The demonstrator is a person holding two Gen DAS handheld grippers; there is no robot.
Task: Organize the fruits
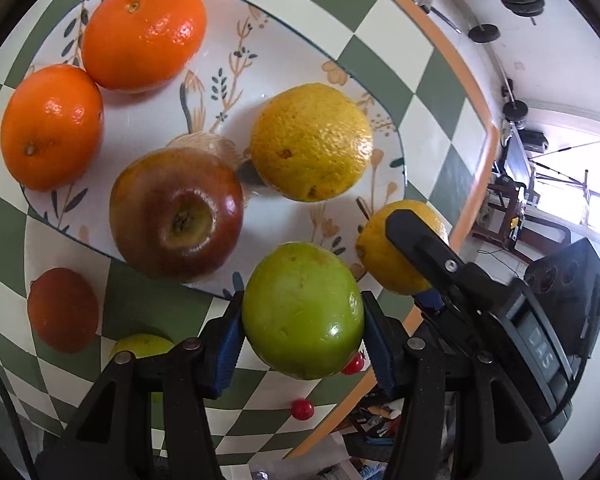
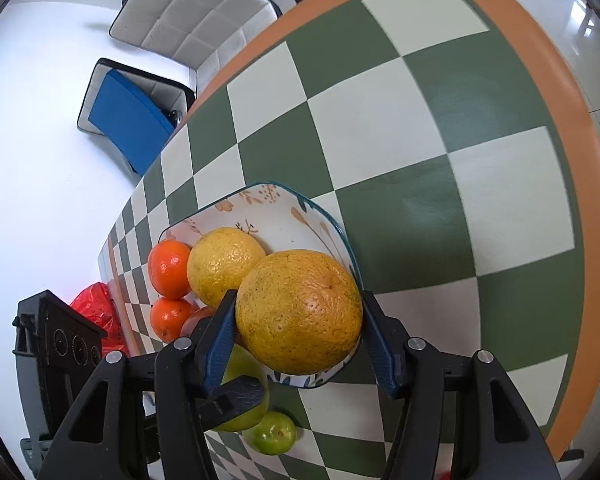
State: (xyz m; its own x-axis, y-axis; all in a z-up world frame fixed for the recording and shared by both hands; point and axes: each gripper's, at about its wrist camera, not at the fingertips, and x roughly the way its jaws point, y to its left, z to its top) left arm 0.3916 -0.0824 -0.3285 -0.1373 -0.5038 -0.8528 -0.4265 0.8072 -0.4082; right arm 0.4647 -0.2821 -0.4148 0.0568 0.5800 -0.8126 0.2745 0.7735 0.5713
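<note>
My left gripper [image 1: 303, 316] is shut on a green apple [image 1: 303, 312] and holds it above the near rim of the floral plate [image 1: 148, 120]. On the plate lie two oranges [image 1: 144, 32], a dark red apple [image 1: 176, 212] and a yellow citrus [image 1: 312, 140]. My right gripper [image 2: 299, 312] is shut on a second yellow citrus [image 2: 299, 312] above the plate's edge [image 2: 324, 216]; it also shows in the left wrist view [image 1: 380, 256]. The green apple is partly seen under the right gripper's left finger [image 2: 248, 416].
The table has a green-and-cream checked cloth [image 2: 380, 140] with an orange border. Off the plate lie a brown-red fruit [image 1: 62, 310], a small green fruit [image 2: 272, 434] and two red cherries [image 1: 302, 409]. A chair [image 2: 188, 12] and a blue box [image 2: 124, 120] stand beyond the table.
</note>
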